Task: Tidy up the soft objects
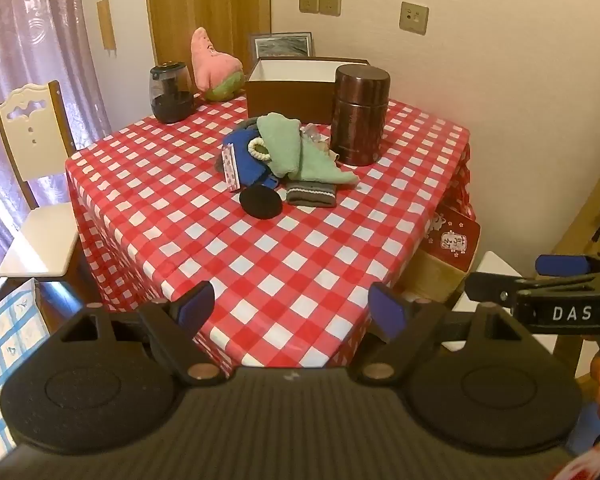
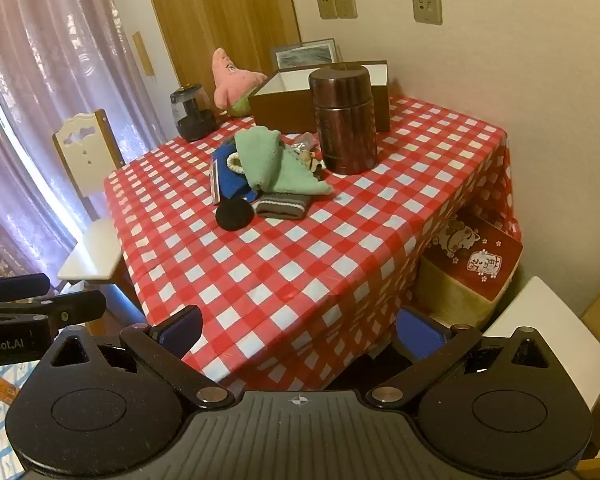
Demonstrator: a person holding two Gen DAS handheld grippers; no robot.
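A heap of soft things lies mid-table: a green cloth, a blue fabric piece, a cream hair tie, a grey striped knit and a black round pad. A pink star plush stands at the back beside an open brown box. My left gripper and right gripper both hang open and empty at the near table edge, far from the heap.
The table wears a red checked cloth. A brown metal canister stands right of the heap, a dark glass jar at back left. A white chair stands left; a red box sits under the table.
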